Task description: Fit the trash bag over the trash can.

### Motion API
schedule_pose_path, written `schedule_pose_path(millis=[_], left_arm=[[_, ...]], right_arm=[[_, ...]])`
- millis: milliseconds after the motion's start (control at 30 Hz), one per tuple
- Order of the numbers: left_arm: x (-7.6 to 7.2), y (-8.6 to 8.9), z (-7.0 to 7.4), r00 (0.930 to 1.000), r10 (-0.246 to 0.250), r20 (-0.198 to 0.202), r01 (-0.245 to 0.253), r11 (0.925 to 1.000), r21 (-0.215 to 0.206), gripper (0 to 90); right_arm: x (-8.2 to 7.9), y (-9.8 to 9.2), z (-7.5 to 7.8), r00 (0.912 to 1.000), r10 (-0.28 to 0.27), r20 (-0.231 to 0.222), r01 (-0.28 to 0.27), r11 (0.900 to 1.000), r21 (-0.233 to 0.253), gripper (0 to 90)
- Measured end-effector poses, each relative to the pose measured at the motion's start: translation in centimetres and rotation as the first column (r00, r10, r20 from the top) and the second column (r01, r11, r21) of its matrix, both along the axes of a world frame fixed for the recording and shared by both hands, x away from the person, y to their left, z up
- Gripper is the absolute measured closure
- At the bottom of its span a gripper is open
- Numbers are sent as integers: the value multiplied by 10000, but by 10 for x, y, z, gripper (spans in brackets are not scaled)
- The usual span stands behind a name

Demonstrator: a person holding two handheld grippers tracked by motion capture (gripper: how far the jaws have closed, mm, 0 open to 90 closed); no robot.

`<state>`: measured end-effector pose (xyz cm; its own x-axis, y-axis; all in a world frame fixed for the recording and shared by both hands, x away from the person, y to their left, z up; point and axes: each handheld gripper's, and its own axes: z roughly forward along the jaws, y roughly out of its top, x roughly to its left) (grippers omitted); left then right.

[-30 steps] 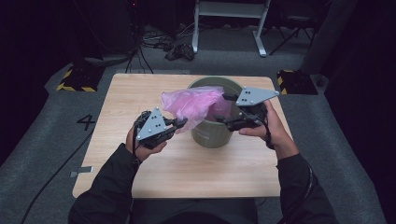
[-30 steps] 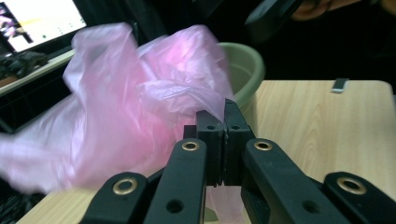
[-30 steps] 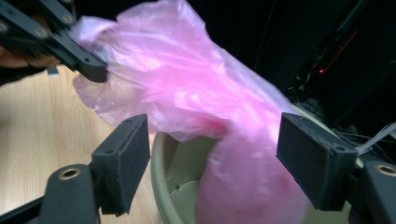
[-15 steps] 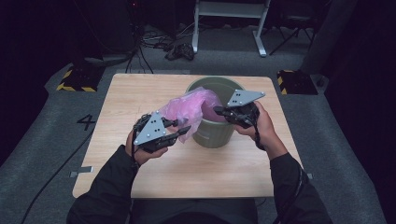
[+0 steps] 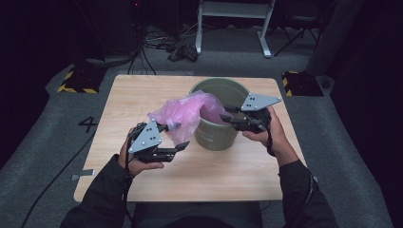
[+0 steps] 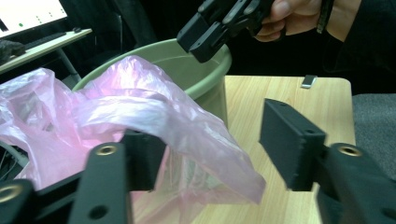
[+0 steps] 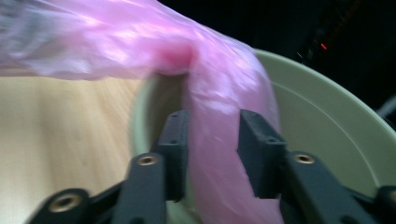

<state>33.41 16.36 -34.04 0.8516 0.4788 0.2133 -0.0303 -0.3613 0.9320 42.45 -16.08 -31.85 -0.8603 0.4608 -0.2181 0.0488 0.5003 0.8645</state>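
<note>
High view: pink bag [image 5: 187, 114] slanting bin-to-left.

Quick count: one green bucket [image 5: 216, 135], one pink plastic bag [image 5: 183, 114] draped over it, one wooden table [image 5: 142, 99], and two handheld grippers, left gripper [image 5: 179, 136], right gripper [image 5: 224, 113].

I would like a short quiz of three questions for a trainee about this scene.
1. True or false: the round green plastic bin lies on its side.
2. Which claw has the thin pink plastic bag between its jaws over the bin rim: A left claw, B right claw?
3. Fill in: the bin stands on a light ____ table.

Key: 1 false; 2 B; 3 wooden.
</note>
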Motion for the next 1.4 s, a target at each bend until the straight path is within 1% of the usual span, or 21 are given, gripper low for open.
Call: schedule_pose_path(millis=[67, 133, 200, 333, 467, 500, 567, 600, 633, 700, 767, 800, 933, 967, 1033, 1133, 1167, 1200, 1233, 1267, 1400], left_arm=[[-4, 6, -3, 9995, 279, -112, -282, 9993, -236, 293], [-6, 11, -5, 9992, 336, -203, -343, 9988, -342, 264], [-9, 16, -7, 9982, 547, -230, -553, 9981, -260, 235], [-15, 33, -13, 9947, 998, -233, -1002, 9948, -175, 213], [-12, 52, -19, 9873, 1538, -390, -1550, 9875, -295, 202], [-9, 57, -22, 9844, 1702, -445, -1718, 9845, -364, 202], [1, 66, -27, 9745, 2145, -661, -2175, 9751, -435, 202], [5, 70, -29, 9723, 2203, -781, -2246, 9730, -523, 202], [14, 75, -32, 9684, 2264, -1050, -2340, 9699, -674, 203], [29, 81, -37, 9582, 2543, -1309, -2662, 9603, -834, 207], [44, 83, -41, 9512, 2568, -1712, -2759, 9562, -983, 207], [49, 82, -42, 9502, 2578, -1749, -2774, 9558, -977, 207], [69, 75, -46, 9549, 2216, -1978, -2435, 9653, -943, 209], [72, 73, -46, 9570, 2026, -2075, -2272, 9685, -1020, 216], [75, 68, -45, 9603, 1931, -2011, -2154, 9719, -951, 221], [77, 61, -43, 9665, 1701, -1920, -1902, 9775, -914, 340], [77, 58, -42, 9710, 1396, -1940, -1622, 9811, -1058, 363], [76, 55, -41, 9735, 1311, -1875, -1528, 9825, -1061, 443], [76, 52, -40, 9747, 1344, -1786, -1537, 9831, -990, 466], [75, 48, -39, 9782, 1212, -1685, -1372, 9867, -868, 503], [69, 35, -34, 9851, 1089, -1328, -1188, 9905, -695, 635]], right_arm=[[-5, 4, 1, 9997, 170, 188, -168, 9998, -82, 516], [-9, 8, 2, 9990, 387, 221, -383, 9991, -178, 479], [-11, 11, 2, 9988, 435, 234, -432, 9990, -143, 435], [-12, 12, 2, 9988, 422, 229, -421, 9991, -35, 380], [-12, 12, 0, 9993, 336, 191, -336, 9994, -8, 337], [-11, 12, -1, 9993, 338, 175, -338, 9994, 23, 332], [-11, 13, -2, 9993, 344, 170, -344, 9994, -11, 323], [-12, 13, -2, 9993, 346, 167, -345, 9994, -12, 320], [-12, 13, -2, 9992, 354, 160, -354, 9994, 0, 320], [-12, 14, -2, 9991, 399, 160, -400, 9992, 24, 315], [-13, 15, -1, 9989, 429, 176, -430, 9991, 35, 307], [-13, 16, 0, 9989, 426, 210, -427, 9991, 35, 304], [-19, 22, 4, 9975, 600, 383, -602, 9982, 45, 283], [-22, 24, 6, 9967, 662, 461, -664, 9978, 17, 276], [-26, 28, 8, 9951, 813, 565, -818, 9966, 76, 269], [-33, 35, 12, 9922, 1009, 731, -1016, 9948, 56, 254], [-36, 38, 14, 9906, 1108, 804, -1118, 9937, 76, 254], [-39, 42, 15, 9881, 1282, 853, -1293, 9916, 78, 252], [-42, 45, 16, 9866, 1371, 887, -1383, 9904, 70, 248], [-45, 48, 17, 9850, 1434, 962, -1445, 9895, 52, 244], [-52, 59, 20, 9809, 1564, 1157, -1573, 9876, -16, 220]])
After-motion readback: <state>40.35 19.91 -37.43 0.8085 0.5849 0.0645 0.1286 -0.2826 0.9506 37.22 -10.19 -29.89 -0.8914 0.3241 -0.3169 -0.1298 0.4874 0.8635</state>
